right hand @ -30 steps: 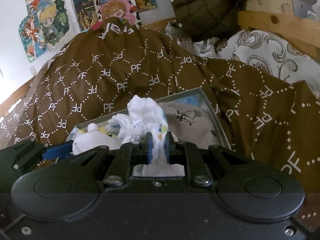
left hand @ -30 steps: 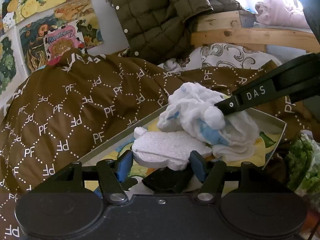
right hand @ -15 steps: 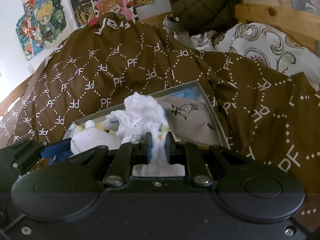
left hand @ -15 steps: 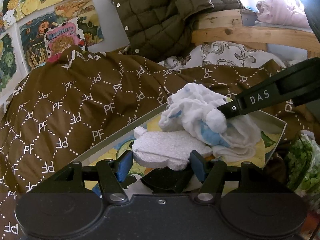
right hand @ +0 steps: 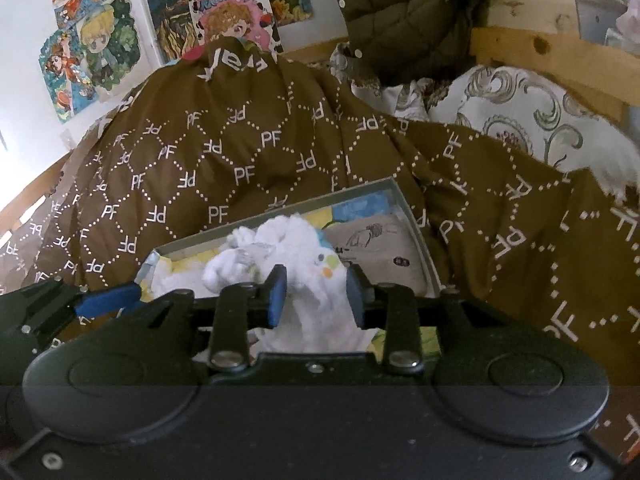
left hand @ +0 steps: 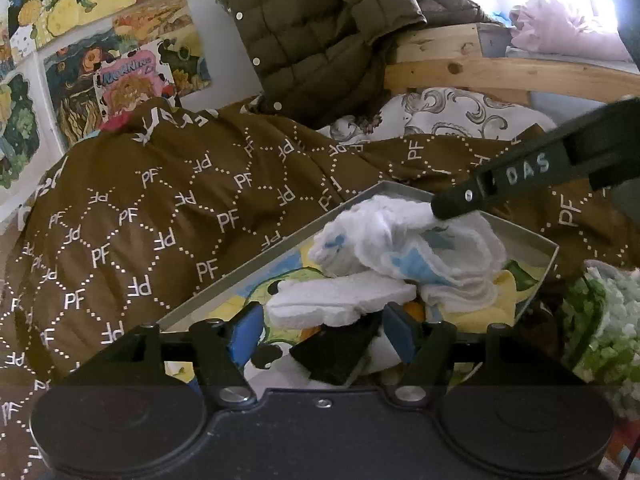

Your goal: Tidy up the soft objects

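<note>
A shallow grey box (left hand: 280,240) with a cartoon-printed bottom lies on the brown blanket. In it sits a crumpled white cloth (left hand: 400,244) with blue marks, resting on a flat white foam piece (left hand: 340,304). My left gripper (left hand: 324,334) is at the box's near edge, its jaws opening, and the foam piece lies between its blue pads without being squeezed. A black scrap (left hand: 336,354) lies under it. My right gripper (right hand: 316,296) is over the box, its jaws opening, and the white cloth (right hand: 304,252) sits loose between its pads. Its black finger (left hand: 520,172) reaches in from the right.
A grey printed cushion (right hand: 372,248) fills the box's right part. The brown blanket (left hand: 160,220) rises behind the box. A fluffy green thing (left hand: 600,320) sits at the right, and an olive quilted jacket (left hand: 320,32) hangs over the wooden bed frame (left hand: 500,76).
The right gripper's pads, tight on the white cloth before, have parted, and the cloth has sunk into the box. The left pads stand slightly wider.
</note>
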`<state>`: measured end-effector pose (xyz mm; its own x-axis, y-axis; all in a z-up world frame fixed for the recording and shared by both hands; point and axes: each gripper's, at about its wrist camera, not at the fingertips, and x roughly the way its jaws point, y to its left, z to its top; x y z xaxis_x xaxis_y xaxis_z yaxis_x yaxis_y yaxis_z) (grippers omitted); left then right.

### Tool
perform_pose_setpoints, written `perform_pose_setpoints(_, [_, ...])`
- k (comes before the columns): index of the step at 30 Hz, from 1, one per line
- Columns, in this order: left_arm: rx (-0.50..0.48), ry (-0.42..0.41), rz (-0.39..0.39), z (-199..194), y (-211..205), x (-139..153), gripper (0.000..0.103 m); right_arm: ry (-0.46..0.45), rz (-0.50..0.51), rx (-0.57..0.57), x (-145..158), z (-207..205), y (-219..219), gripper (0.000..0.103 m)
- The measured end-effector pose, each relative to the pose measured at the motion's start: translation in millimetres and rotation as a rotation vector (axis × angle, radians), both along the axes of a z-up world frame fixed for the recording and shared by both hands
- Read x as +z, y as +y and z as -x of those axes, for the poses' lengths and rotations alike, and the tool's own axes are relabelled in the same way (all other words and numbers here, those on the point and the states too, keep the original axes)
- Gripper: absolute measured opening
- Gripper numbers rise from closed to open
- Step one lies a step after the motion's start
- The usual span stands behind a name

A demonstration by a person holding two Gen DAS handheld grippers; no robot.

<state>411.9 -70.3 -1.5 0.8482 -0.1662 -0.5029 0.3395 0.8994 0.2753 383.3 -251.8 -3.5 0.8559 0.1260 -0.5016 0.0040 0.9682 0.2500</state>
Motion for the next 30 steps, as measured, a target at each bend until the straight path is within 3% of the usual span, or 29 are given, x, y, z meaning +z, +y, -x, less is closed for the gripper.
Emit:
perform_pose_setpoints(16, [0.065,-0.054,0.064,48.1,18.4,45.5,0.089,-0.089,0.053,0.010,52.5,53.7,2.7,0.050])
perform_pose_setpoints(30, [0.107,-0.121,0.109,106.4,28.8,78.7,0.101,-0.168,0.141,0.025,91.3,118.0,15.2,0.087])
